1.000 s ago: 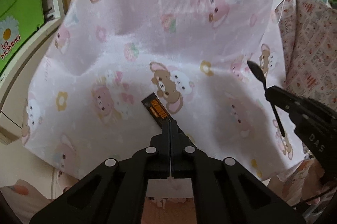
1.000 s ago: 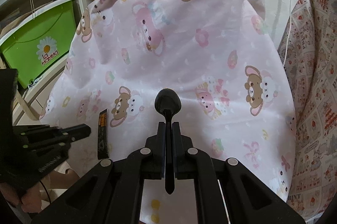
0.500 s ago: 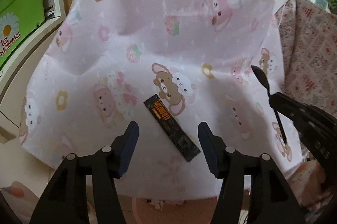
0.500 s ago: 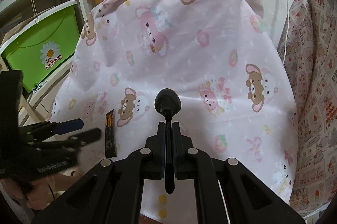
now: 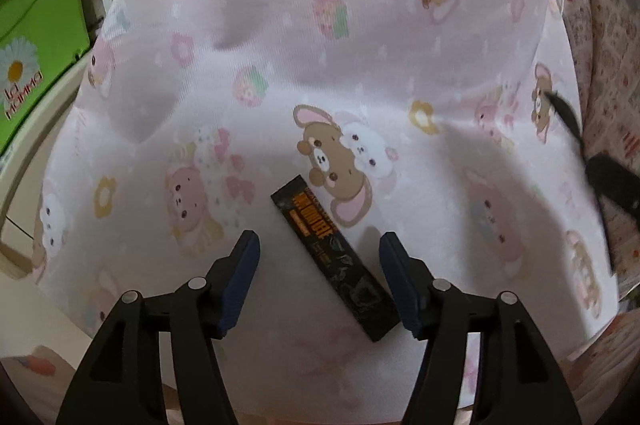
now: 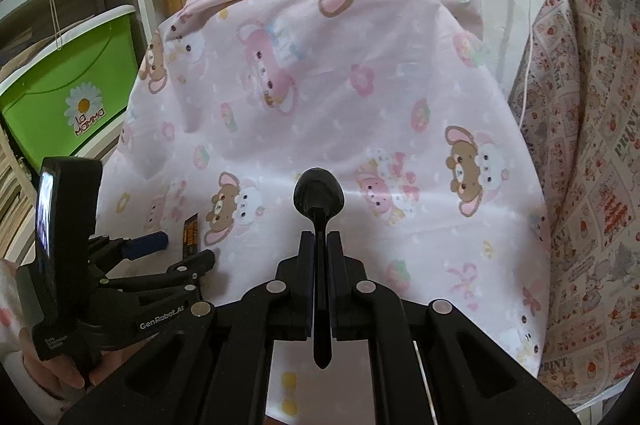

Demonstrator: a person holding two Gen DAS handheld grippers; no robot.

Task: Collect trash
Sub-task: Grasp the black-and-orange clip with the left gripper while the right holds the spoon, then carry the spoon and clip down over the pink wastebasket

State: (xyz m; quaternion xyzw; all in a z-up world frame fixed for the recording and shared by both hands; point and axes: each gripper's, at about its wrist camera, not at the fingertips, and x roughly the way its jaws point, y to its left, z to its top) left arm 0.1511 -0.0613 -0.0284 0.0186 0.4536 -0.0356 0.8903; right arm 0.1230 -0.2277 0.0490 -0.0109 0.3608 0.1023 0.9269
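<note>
The jaws of the left gripper (image 5: 319, 249) stand apart, with nothing squeezed in them. A black wrapper (image 5: 334, 259) lies flat on the pink cloth (image 5: 360, 65) between the two blue pads (image 5: 240, 281). It lies slanted, and its near end is very close to the right pad, but I cannot tell if it touches. The right gripper (image 6: 320, 239) has its jaws closed tight on a black spoon (image 6: 319, 197). The bowl of the spoon sticks out past the tips. A green box (image 6: 68, 93) sits on a shelf on the left.
</note>
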